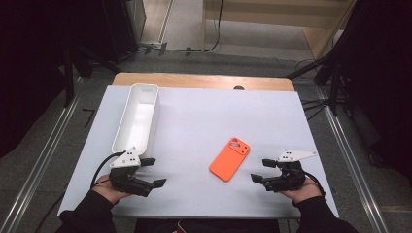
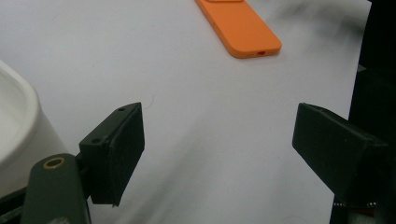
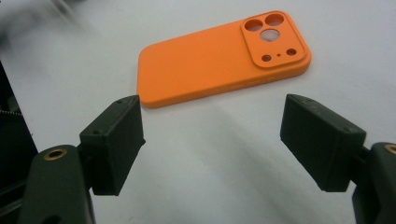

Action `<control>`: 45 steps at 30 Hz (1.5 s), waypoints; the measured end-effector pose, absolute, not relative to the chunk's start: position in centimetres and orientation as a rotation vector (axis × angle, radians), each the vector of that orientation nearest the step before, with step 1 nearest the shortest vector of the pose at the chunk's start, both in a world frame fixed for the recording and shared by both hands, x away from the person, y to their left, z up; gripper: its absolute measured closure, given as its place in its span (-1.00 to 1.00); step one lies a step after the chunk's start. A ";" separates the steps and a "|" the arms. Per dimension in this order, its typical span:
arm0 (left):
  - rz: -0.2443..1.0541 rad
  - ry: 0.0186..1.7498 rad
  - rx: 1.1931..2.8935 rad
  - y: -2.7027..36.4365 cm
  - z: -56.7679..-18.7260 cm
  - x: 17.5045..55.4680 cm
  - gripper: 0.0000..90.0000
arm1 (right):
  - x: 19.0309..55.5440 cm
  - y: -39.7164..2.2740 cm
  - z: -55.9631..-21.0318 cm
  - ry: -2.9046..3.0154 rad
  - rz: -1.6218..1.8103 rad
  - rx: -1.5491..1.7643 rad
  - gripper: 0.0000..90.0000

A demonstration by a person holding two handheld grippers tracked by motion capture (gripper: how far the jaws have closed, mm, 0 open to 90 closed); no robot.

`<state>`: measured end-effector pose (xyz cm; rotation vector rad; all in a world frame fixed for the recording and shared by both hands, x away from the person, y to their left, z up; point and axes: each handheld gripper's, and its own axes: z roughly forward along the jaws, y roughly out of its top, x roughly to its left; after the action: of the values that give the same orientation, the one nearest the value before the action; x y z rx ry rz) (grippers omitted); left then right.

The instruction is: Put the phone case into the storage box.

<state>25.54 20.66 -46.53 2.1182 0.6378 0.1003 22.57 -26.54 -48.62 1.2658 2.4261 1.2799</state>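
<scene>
An orange phone case (image 1: 230,158) lies back-up on the white tabletop (image 1: 204,111), camera cut-outs toward the far side. My right gripper (image 1: 262,171) rests to its right near the front edge, jaws open and empty. In the right gripper view the case (image 3: 219,58) lies just beyond the open gripper (image 3: 212,135). My left gripper (image 1: 153,172) sits at the front left, pointing right, open with nothing between its jaws. In the left gripper view the gripper (image 2: 219,149) stands wide over bare table, with the case's (image 2: 238,25) end far ahead.
A long white bin (image 1: 137,118) stands empty at the left of the table, just beyond the left gripper; its rim (image 2: 14,116) shows in the left gripper view. A wooden table edge (image 1: 204,80) runs along the back. Dark stands and cables flank the table.
</scene>
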 end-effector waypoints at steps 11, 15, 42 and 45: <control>0.093 0.645 2.110 20.7 -46.5 25.6 -0.63 | 22.7 -26.4 -48.6 2.444 1.282 1.279 -0.55; 0.090 0.649 2.103 20.8 -46.4 25.6 -0.63 | 22.7 -26.4 -48.6 2.449 1.286 1.268 -0.55; 0.097 0.638 2.107 20.7 -46.1 25.5 -0.63 | 22.7 -26.2 -48.7 2.424 1.292 1.265 -0.54; 0.098 0.643 2.107 20.7 -46.1 25.6 -0.63 | 22.8 -25.9 -48.4 2.424 1.291 1.273 -0.51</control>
<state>25.56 20.67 -46.14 2.1070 0.6430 0.0978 22.83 -25.94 -48.43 1.2731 2.4236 1.2908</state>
